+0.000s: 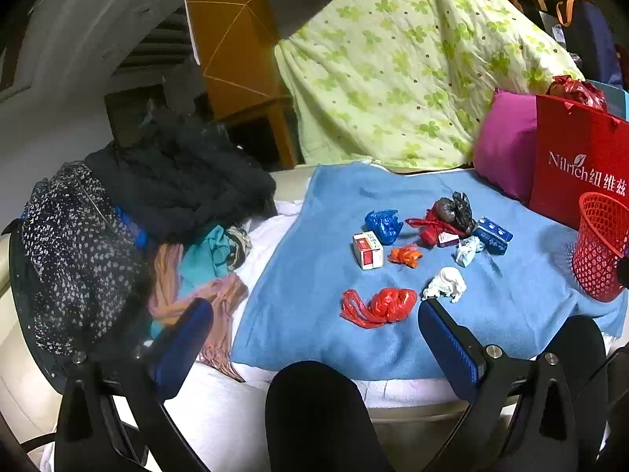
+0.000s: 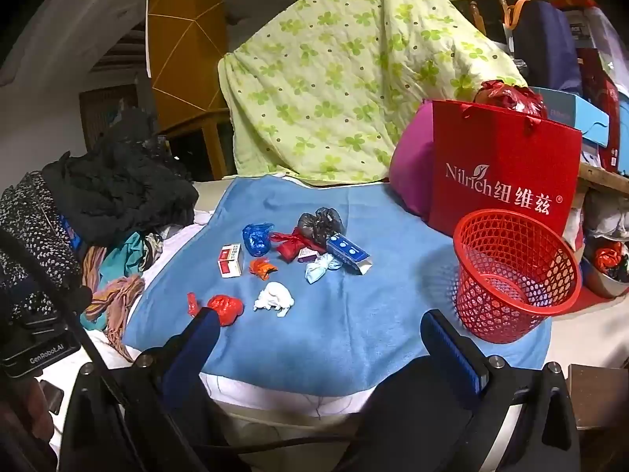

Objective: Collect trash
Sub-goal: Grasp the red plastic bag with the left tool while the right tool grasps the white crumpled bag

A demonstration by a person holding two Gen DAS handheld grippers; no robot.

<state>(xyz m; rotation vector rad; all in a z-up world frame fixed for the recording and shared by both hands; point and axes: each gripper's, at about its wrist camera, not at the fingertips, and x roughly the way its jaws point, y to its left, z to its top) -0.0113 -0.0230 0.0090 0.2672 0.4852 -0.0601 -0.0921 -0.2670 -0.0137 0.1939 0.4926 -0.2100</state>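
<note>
Trash lies on a blue towel (image 1: 298, 306) (image 2: 346, 330): a red plastic bag (image 1: 379, 306) (image 2: 224, 307), a white paper wad (image 1: 446, 284) (image 2: 275, 298), an orange wrapper (image 1: 405, 255) (image 2: 262, 267), a red-white box (image 1: 367, 250) (image 2: 230, 260), a blue bag (image 1: 383, 225) (image 2: 256, 238), a red and black bag cluster (image 1: 448, 216) (image 2: 310, 232), a blue box (image 1: 492, 235) (image 2: 349, 253). A red mesh basket (image 1: 599, 247) (image 2: 515, 271) stands at right. My left gripper (image 1: 314, 310) is open and empty, short of the red bag. My right gripper (image 2: 320, 320) is open and empty, left of the basket.
A pile of dark clothes and scarves (image 1: 137, 204) (image 2: 90, 212) sits left of the towel. A red paper bag (image 1: 578, 165) (image 2: 503, 169), a purple cushion (image 1: 505, 149) and a green flowered quilt (image 1: 397, 67) (image 2: 338, 78) stand behind.
</note>
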